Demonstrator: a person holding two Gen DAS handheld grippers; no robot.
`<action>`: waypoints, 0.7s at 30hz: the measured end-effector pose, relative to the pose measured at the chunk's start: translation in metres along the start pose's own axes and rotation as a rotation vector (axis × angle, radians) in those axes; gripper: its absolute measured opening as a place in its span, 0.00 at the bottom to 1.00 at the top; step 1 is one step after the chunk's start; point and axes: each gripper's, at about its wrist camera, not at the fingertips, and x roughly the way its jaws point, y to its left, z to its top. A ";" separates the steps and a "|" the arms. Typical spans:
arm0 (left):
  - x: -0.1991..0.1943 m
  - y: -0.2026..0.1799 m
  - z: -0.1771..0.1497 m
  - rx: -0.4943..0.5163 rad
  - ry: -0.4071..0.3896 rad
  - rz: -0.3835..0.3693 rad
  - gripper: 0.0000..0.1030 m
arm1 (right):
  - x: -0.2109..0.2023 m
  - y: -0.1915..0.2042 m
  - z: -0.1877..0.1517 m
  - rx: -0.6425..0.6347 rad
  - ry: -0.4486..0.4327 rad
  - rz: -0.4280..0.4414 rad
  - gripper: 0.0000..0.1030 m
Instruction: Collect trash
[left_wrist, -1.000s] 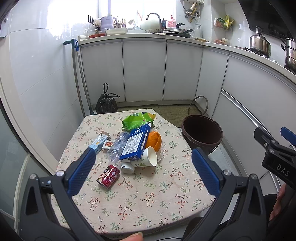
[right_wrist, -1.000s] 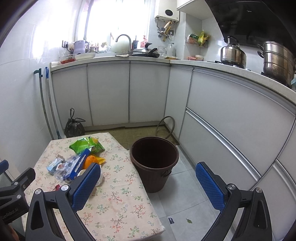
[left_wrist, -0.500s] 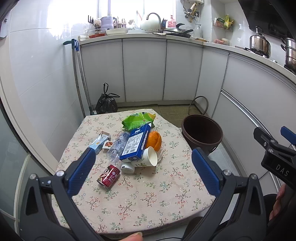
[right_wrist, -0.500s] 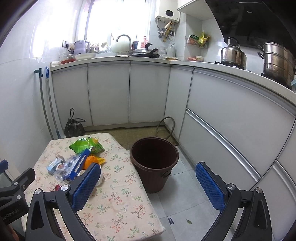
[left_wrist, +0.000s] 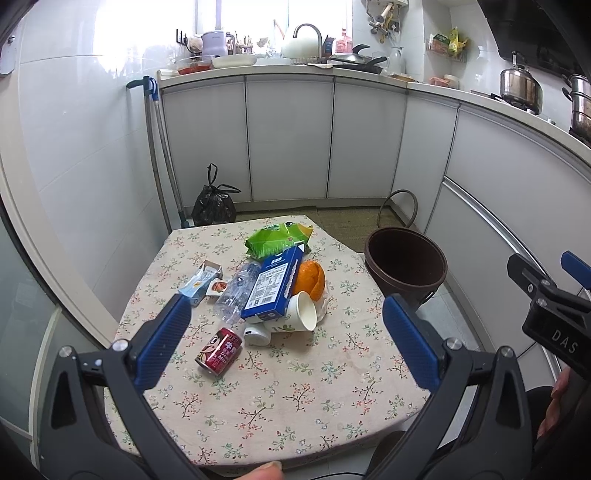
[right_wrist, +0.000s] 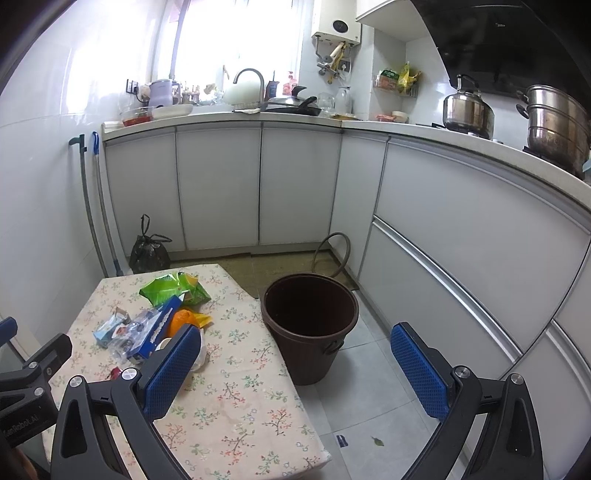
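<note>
Trash lies piled on a small table with a floral cloth (left_wrist: 295, 398): a red can (left_wrist: 219, 350), a blue box (left_wrist: 274, 285), a white paper cup (left_wrist: 301, 317), a clear plastic bottle (left_wrist: 236, 288), an orange peel (left_wrist: 311, 278), a green snack bag (left_wrist: 279, 239) and a small carton (left_wrist: 201, 282). A brown bucket (left_wrist: 405, 266) stands on the floor at the table's right; it also shows in the right wrist view (right_wrist: 310, 325). My left gripper (left_wrist: 286, 343) is open and empty above the table's near part. My right gripper (right_wrist: 295, 369) is open and empty, near the bucket.
White kitchen cabinets (right_wrist: 221, 184) run along the back and right. A black rubbish bag (left_wrist: 214, 205) and mop handles (left_wrist: 157, 147) stand in the far left corner. A hose loop (right_wrist: 330, 254) lies behind the bucket. Grey tiled floor (right_wrist: 369, 406) lies right of the table.
</note>
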 end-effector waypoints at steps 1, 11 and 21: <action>0.001 0.001 0.001 0.001 0.002 0.000 1.00 | 0.000 -0.001 0.001 -0.001 -0.001 0.000 1.00; 0.040 0.036 0.022 -0.004 0.109 -0.003 1.00 | 0.026 0.009 0.022 -0.062 0.053 0.194 1.00; 0.164 0.077 0.022 -0.123 0.431 -0.120 0.96 | 0.126 0.050 0.046 -0.132 0.319 0.391 1.00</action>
